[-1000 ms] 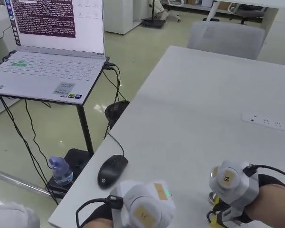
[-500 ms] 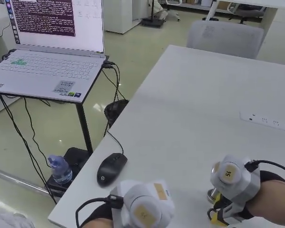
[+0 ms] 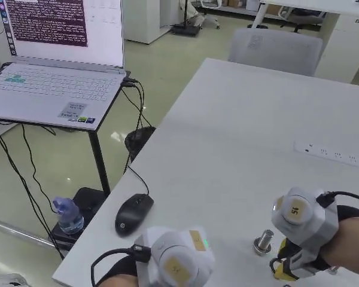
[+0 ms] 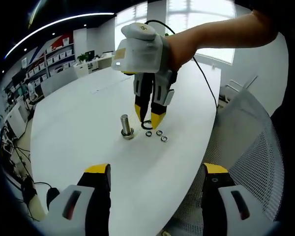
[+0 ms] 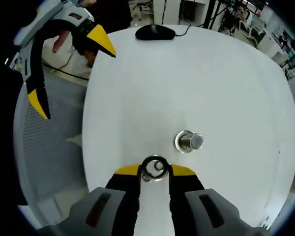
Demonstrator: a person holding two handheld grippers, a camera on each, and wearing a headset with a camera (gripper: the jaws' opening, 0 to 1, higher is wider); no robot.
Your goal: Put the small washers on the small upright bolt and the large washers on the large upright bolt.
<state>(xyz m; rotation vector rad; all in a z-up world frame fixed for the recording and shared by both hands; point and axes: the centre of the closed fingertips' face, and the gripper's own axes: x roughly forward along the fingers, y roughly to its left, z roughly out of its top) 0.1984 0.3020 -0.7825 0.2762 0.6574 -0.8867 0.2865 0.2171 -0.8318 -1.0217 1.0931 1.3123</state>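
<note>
Right gripper view showed right tongs (image 5: 155, 172) pinching a dark ring washer (image 5: 155, 158) just beside the upright silver bolt (image 5: 189, 141); left tongs (image 5: 69, 69) gaped.

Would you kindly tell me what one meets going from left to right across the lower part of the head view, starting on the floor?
water bottle → mouse → left gripper → upright bolt → right gripper

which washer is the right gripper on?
The large washer, a dark ring between the tips of the right gripper, beside the bolt. The three small washers lie loose on the table.
</note>
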